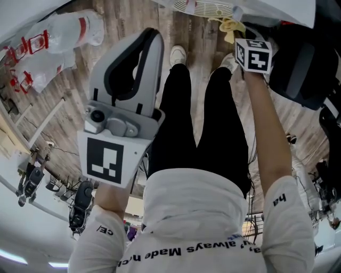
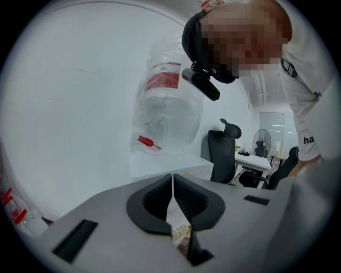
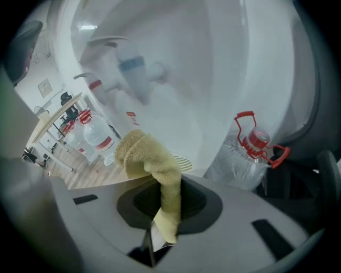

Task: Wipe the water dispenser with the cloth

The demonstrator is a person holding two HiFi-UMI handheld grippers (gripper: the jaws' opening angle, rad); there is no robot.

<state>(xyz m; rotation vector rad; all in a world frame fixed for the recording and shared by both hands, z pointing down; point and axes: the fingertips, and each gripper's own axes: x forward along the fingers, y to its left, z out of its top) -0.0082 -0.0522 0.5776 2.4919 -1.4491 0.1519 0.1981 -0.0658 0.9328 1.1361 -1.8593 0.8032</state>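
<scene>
My right gripper (image 3: 168,194) is shut on a yellow terry cloth (image 3: 152,162), which folds up out of the jaws. Just ahead of it is the white front of the water dispenser (image 3: 176,69), with a blurred blue tap (image 3: 131,65) and a red tap (image 3: 96,84). In the head view the right gripper (image 1: 240,37) reaches forward with the cloth (image 1: 230,25) at the dispenser's white edge (image 1: 277,10). My left gripper (image 1: 152,34) is held up near my body, shut and empty. In its own view the left gripper (image 2: 172,180) points at the dispenser's bottle (image 2: 169,109).
Bagged water jugs (image 1: 64,32) lie on the wooden floor to the left. A jug with a red cap and handle (image 3: 249,154) stands right of the dispenser, beside a black chair (image 1: 301,64). A fan base (image 1: 205,6) stands ahead of my feet (image 1: 177,53).
</scene>
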